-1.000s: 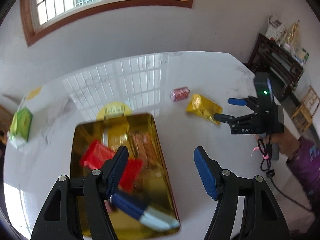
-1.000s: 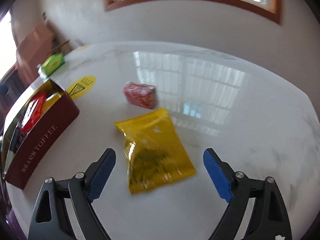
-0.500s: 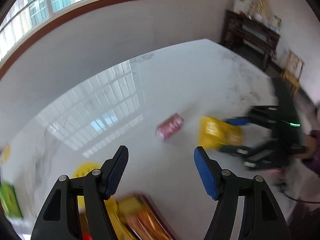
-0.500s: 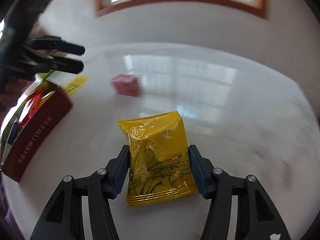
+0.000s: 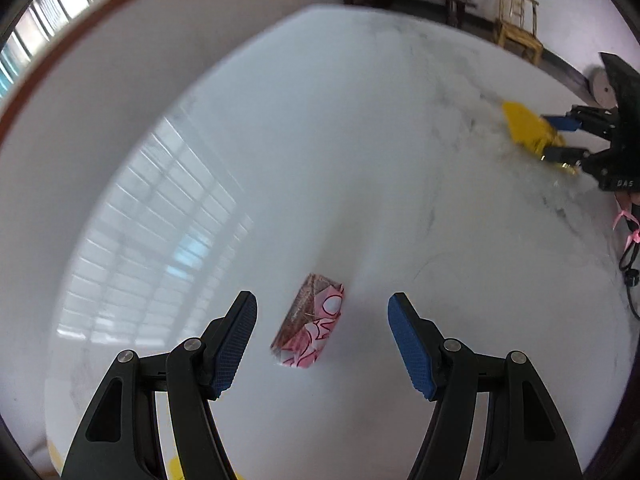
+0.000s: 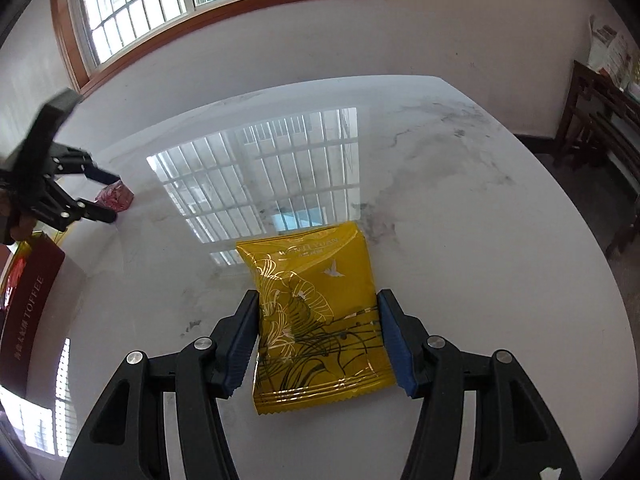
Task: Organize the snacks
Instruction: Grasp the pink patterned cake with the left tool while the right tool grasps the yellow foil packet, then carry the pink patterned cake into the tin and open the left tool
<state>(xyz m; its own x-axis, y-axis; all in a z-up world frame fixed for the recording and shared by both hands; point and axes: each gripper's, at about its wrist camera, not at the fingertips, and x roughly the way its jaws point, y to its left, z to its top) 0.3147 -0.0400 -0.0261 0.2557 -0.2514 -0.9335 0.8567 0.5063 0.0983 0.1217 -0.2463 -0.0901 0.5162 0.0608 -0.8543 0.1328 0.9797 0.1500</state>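
Left gripper (image 5: 322, 338) open, straddling pink candy (image 5: 310, 322), its long axis running along the fingers; right gripper (image 6: 318, 340) clamped on yellow packet (image 6: 316, 312), box (image 6: 28, 300) off left.

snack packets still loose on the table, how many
2. A yellow packet is clamped in the right gripper; a pink packet lies between the open left gripper's fingers. The toffee box holds more, mostly hidden.

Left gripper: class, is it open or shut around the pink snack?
Open. The left gripper straddles the pink snack, with gaps beside both pads.
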